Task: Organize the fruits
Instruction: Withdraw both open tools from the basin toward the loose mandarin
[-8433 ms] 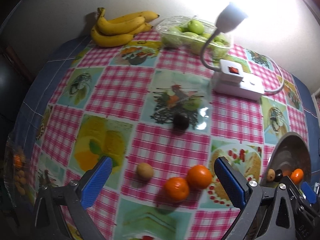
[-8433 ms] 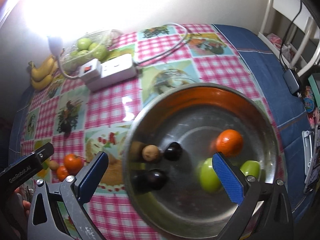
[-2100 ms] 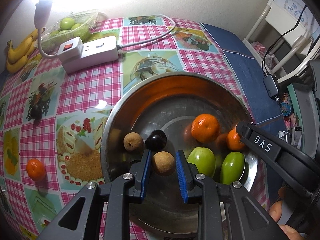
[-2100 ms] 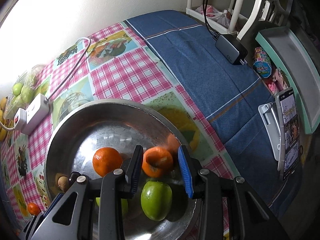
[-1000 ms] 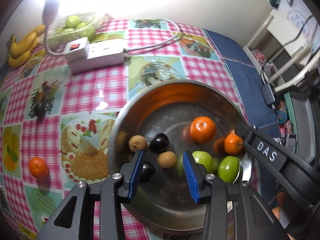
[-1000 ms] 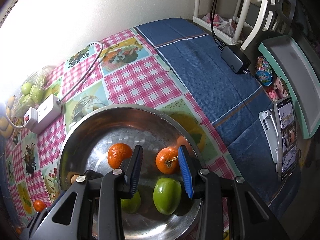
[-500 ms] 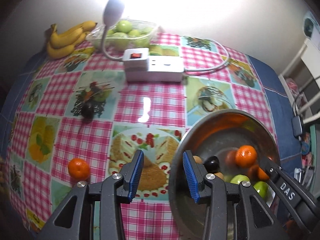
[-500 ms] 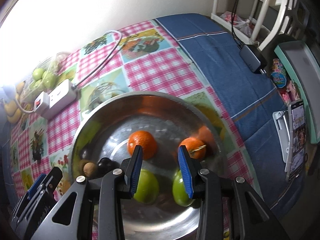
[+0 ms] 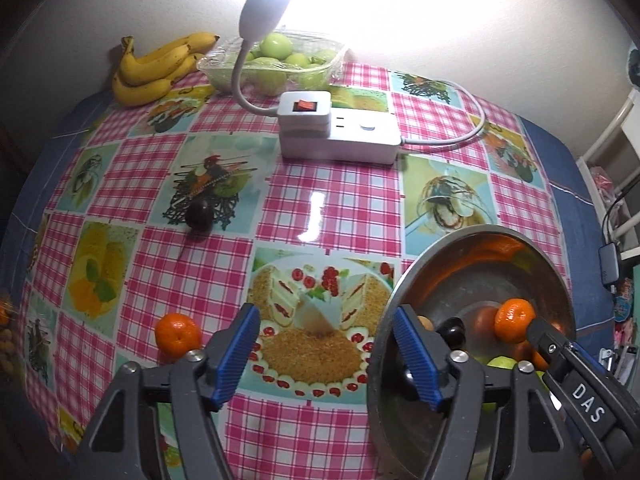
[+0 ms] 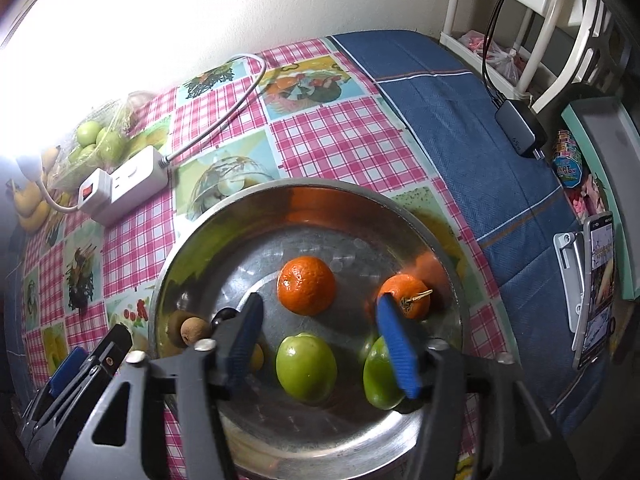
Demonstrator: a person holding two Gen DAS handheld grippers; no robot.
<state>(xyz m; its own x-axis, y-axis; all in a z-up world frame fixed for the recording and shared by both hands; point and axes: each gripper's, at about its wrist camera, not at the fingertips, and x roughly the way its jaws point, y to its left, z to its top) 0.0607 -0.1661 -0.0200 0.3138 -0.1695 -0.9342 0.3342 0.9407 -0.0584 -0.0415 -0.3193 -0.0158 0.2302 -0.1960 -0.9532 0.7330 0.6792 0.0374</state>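
Observation:
A steel bowl [image 10: 192, 256] holds two oranges [image 10: 307, 286], two green fruits [image 10: 306, 368], a dark plum and small brown fruits. My right gripper [image 10: 320, 336] hangs over the bowl, its jaws opening with nothing pressed between them. My left gripper [image 9: 326, 350] is also opening, empty, over the tablecloth beside the bowl's rim [image 9: 404, 280]. One orange [image 9: 178, 334] lies on the cloth just left of the left gripper's left finger. A dark plum [image 9: 200, 214] sits farther back on the cloth.
At the back stand a bunch of bananas [image 9: 160, 68], a clear tub of green fruits [image 9: 280, 60] and a white power strip [image 9: 336, 132] with a lit gooseneck lamp. A blue cloth [image 10: 480, 128], a chair and a phone lie to the right.
Both grippers have opened wider. The left gripper has swung away from the bowl to the cloth on its left. The right one stays over the bowl, clear of the orange it let go.

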